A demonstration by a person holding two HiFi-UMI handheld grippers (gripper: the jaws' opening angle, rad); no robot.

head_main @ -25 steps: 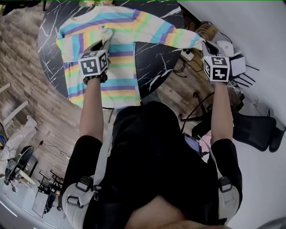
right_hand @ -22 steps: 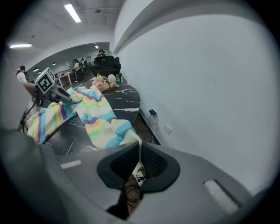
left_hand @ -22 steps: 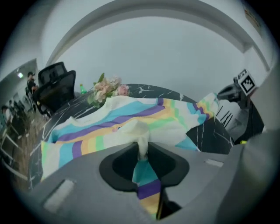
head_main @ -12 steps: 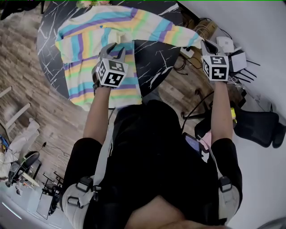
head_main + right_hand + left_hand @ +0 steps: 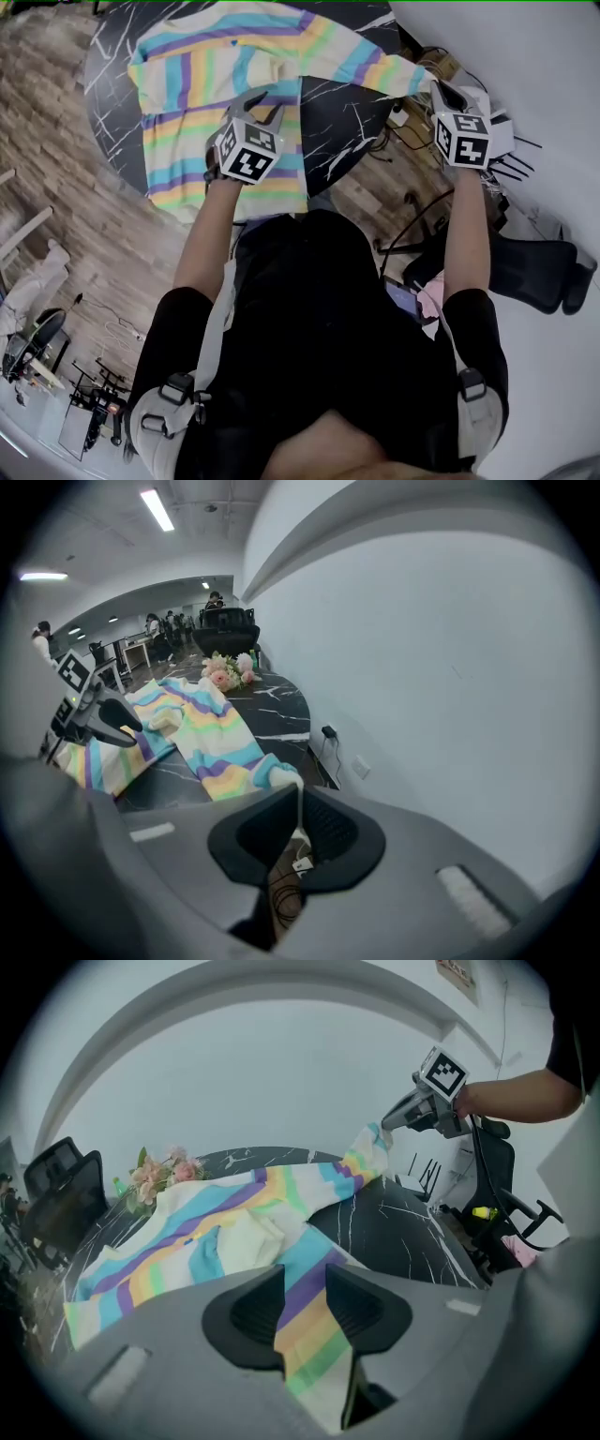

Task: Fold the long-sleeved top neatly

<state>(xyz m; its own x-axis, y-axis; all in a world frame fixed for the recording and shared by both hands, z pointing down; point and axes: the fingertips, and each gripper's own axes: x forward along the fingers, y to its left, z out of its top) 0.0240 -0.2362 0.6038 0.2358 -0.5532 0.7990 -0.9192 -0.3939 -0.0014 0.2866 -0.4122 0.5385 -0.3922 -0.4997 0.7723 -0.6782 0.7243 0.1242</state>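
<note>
A pastel-striped long-sleeved top [image 5: 211, 75] lies spread on the round black marble table [image 5: 337, 127], its left sleeve folded in over the chest. My left gripper [image 5: 261, 101] hovers over the middle of the body. Its jaws have just been opening and stand apart, with striped cloth [image 5: 187, 1232] showing below the gap and no pad pressing on it. My right gripper [image 5: 437, 87] is past the table's right edge, shut on the white cuff of the stretched right sleeve [image 5: 375, 67]. That cuff [image 5: 281, 778] is pinched in the right gripper [image 5: 299, 795].
A pink flower bunch [image 5: 159, 1174] lies at the table's far rim. Cables and a wall socket [image 5: 328, 733] are on the floor by the white wall at the right. A black office chair [image 5: 539, 267] stands right of me, another [image 5: 61, 1194] beyond the table.
My left gripper has slid rightward from the folded left sleeve to the middle of the top, rolled, and its jaws stand wider. The right gripper rose slightly, still holding the cuff.
</note>
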